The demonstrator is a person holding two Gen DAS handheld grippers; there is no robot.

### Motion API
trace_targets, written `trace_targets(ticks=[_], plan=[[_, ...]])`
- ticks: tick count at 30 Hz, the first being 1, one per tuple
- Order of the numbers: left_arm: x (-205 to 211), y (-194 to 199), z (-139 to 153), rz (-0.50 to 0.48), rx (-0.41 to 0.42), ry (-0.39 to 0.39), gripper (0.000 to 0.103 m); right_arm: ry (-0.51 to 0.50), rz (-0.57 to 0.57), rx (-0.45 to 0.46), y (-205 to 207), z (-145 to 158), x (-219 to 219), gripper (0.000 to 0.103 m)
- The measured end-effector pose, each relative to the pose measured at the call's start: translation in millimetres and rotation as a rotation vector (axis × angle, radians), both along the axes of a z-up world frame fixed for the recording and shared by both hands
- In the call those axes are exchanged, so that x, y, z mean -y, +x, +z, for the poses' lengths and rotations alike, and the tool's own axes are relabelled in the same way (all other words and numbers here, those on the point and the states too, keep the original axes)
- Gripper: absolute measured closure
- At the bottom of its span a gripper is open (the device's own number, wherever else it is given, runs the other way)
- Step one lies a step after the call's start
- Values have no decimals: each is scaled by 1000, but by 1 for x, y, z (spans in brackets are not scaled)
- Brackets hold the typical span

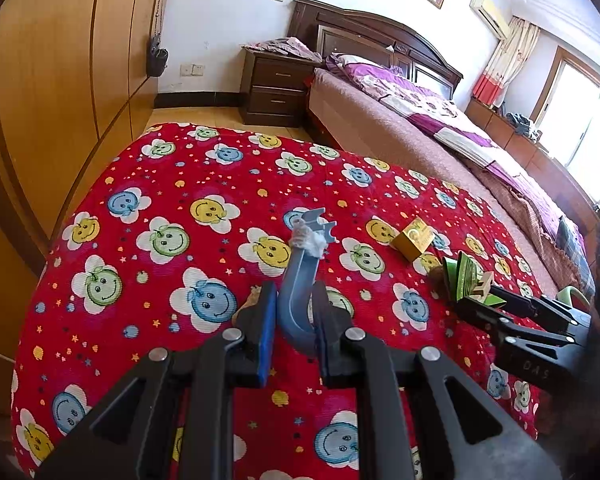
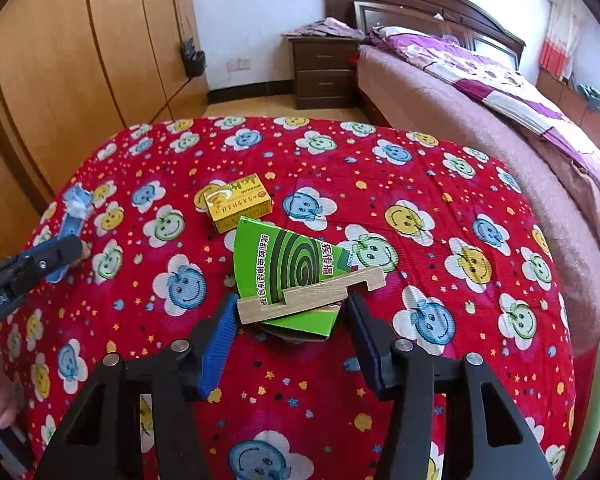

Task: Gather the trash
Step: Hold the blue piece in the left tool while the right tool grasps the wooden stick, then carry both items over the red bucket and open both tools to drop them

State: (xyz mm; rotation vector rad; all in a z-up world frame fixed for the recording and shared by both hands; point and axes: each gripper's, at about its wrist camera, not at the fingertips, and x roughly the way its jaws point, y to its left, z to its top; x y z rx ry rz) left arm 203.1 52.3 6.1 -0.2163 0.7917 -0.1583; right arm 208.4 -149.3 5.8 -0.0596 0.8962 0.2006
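The left tongs (image 1: pixel 294 320) are clamped on a blue plastic hook (image 1: pixel 300 280) to lift it away, while the right tongs (image 2: pixel 292 316) stand apart around a green box (image 2: pixel 288 276) and wooden piece (image 2: pixel 312 292), ready to grab.

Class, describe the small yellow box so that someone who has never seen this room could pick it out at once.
Start at the red smiley-flower blanket in front of the bed. Near its middle, just beyond the green mosquito-coil box and the notched wooden piece between the right gripper's fingers, lies the small yellow box. It is the only yellow carton, smaller than its green neighbour, and nothing grips it.
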Motion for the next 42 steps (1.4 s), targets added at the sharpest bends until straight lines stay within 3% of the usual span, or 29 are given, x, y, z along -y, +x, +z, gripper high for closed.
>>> trace_targets(ticks=[12,23,36,42], plan=[[-2,-7,8,-13,39,-20,86,93,-72,126,-62,39,15,47],[12,-16,17,-82,63,-44,86,182,-284,204,-136,60,75,47],[39,-56,61,-213,73,-72,86,122,-547,183,-211,59,152,47],[72,-82,72,-287,68,-75,86,164,-618,179,-231,54,182,47]])
